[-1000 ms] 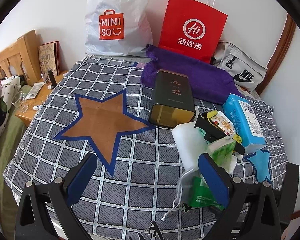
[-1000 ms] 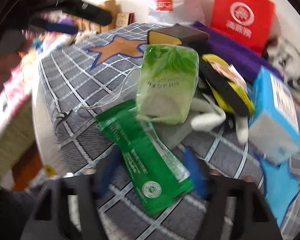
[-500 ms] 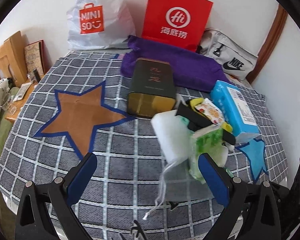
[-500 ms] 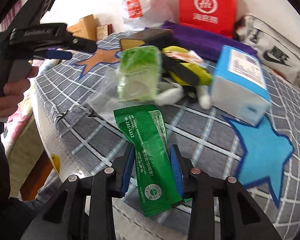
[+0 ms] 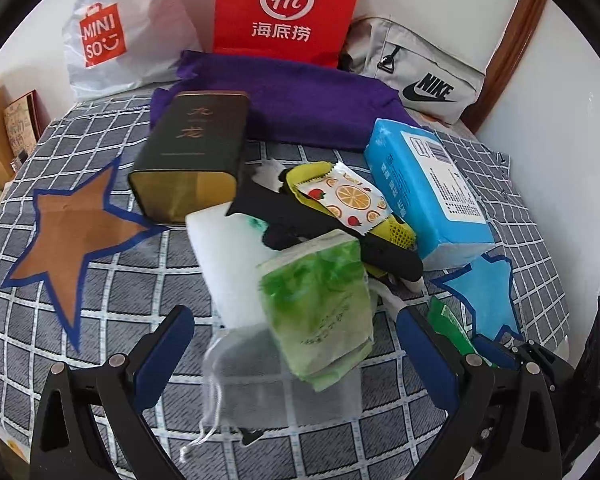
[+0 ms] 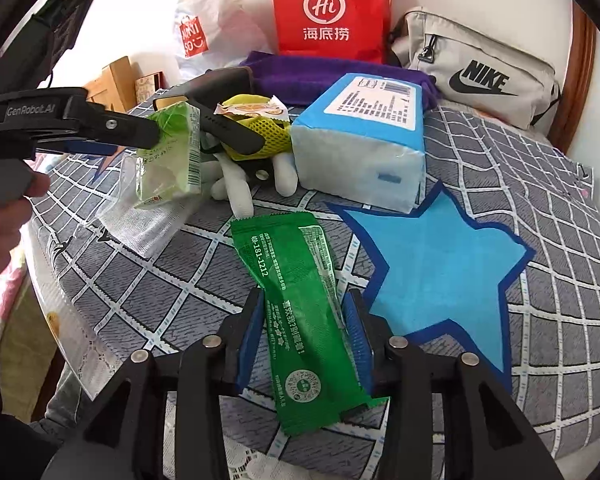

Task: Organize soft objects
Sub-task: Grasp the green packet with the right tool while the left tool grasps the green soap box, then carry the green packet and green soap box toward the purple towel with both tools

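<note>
The dark green sachet (image 6: 300, 308) lies flat on the checked cloth (image 6: 560, 280), just beside the blue star patch (image 6: 440, 264), with its lower half between the blue pads of the right gripper (image 6: 306, 332); those jaws are opening, and the pads (image 6: 252, 330) stand at the sachet's edges without visibly pinching it, so I read it as loosed or about to be. The rest of the soft things sit in a heap nearer the middle: a pale green tissue pack (image 5: 320, 304), a white mesh pouch (image 5: 252, 384), white gloves (image 6: 240, 184) and a blue tissue brick (image 6: 364, 144), beside a dark tin (image 5: 192, 156). The left gripper (image 5: 296, 356) has its jaws wide apart, the tissue pack and pouch in front of them, nothing gripped. The step in hand looks like sorting the sachet towards the blue star; next, judging by this, the right hand must either re-grip it or back off cleanly without dragging it
</note>
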A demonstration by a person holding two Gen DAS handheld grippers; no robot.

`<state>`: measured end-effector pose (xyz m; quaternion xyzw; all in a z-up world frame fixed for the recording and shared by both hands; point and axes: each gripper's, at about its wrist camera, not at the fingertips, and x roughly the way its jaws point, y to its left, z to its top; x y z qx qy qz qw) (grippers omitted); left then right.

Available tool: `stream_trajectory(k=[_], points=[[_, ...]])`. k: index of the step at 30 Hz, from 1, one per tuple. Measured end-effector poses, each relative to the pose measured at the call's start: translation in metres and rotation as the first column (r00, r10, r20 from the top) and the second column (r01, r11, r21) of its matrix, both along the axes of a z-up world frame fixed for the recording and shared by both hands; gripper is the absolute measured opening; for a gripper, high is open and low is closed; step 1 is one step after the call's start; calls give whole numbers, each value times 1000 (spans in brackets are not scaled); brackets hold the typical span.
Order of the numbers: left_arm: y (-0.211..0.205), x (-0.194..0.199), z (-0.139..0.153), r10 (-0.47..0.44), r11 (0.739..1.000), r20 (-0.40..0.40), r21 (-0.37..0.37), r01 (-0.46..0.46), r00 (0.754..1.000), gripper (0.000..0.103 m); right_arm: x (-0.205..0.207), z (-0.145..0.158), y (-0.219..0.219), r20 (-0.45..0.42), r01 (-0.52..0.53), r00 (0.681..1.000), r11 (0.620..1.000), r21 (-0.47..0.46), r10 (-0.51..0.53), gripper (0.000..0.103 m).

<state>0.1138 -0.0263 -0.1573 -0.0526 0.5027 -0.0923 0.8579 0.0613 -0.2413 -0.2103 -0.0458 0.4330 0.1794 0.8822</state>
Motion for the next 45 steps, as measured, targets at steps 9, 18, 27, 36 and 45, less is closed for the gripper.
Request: stream_trajectory(k=[9,18,27,36,45], points=[[-13,14,-17,52,992,-15,120,-49,999,81,4,-2,3,50,14,999,1000,17,-15,40],[12,11,-1,78,992,-36,100,-74,996,59,19,3,-8,-18,79,997,993,85,-78,37],[38,-10,17,118,990,-29,75,-116,993,56,11,21,-8,-52,144,989,984,107,-139,37],[60,-26,57,159,985,59,61,-162,986,56,0,72,-17,36,177,983,978,113,-182,37],[66,-24,84,162,980,104,98,-172,981,56,4,110,-12,96,166,979,979,120,-178,37]])
